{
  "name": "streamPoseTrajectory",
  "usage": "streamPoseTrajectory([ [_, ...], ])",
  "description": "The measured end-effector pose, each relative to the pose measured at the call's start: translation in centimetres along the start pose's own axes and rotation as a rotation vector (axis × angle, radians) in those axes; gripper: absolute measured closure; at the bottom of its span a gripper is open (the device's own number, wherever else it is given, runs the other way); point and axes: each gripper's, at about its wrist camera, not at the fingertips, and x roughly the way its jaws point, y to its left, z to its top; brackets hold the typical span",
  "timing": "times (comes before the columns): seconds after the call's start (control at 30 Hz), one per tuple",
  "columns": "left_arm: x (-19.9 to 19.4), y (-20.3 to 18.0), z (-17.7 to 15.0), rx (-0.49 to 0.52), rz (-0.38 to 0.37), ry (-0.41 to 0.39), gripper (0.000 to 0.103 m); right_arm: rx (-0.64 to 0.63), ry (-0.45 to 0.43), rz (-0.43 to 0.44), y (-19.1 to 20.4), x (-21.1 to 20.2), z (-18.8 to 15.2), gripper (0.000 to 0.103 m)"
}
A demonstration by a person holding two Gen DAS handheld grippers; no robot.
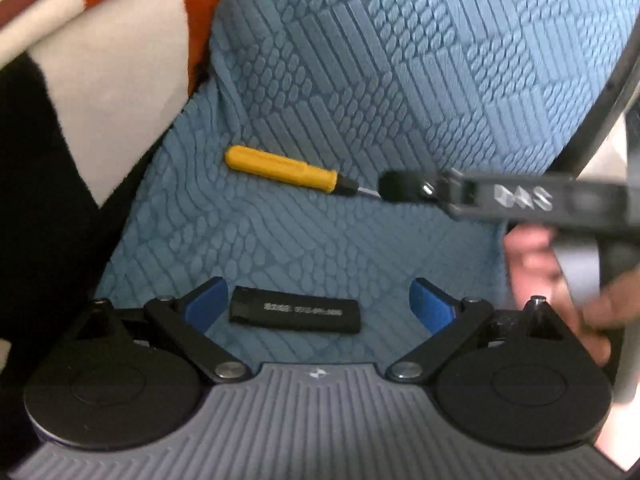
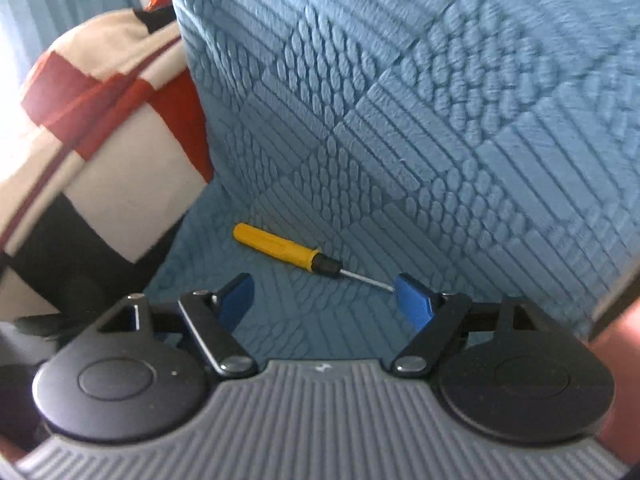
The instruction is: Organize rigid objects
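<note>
Yellow-handled screwdriver [image 2: 294, 252], blue cushion [image 2: 440, 100], parted right claw [image 2: 326, 300]

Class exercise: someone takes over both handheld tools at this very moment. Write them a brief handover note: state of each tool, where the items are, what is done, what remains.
Left tool: open, empty, hovering around the black rectangular item lying on the blue textured sofa cover.
Right tool: open, empty, its right fingertip at the shaft tip of the yellow-handled screwdriver.
The screwdriver lies flat near the patterned blanket.
Done: nothing gripped.
Left: grasp both items and place them; no destination visible.
</note>
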Motion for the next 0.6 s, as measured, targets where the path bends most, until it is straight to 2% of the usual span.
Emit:
streamPoseTrajectory([
  [0.03, 0.1, -0.2, -0.1, 0.013, 0.026, 0.002, 0.004, -0.013, 0.006, -0.001, 0.0, 0.6, 0.1, 0.03],
  [0.1, 0.4, -0.2, -0.2, 0.006, 0.06, 0.009, 0.004, -0.033, 0.021, 0.001, -0.1, 1.8, 0.5, 0.03],
  [0.2, 0.6, 0.1, -0.3, -0.02, 0.042, 0.022, 0.004, -0.076, 0.053, -0.004, 0.2, 3.5, 0.9, 0.031],
  [0.27, 0.8, 0.0, -0.4, -0.017, 0.034, 0.027, 0.004, -0.128, 0.064, -0.014, 0.7, 4.3, 0.9, 0.036],
  [0.5, 0.9, -0.6, -0.8, 0.014, 0.068, 0.014, 0.004, -0.193, 0.151, -0.034, 0.3, 6.3, 0.0, 0.037],
  [0.6, 1.1, -0.5, -1.0, 0.013, 0.076, 0.023, 0.004, -0.219, 0.164, -0.058, 0.4, 6.1, -0.1, 0.054],
])
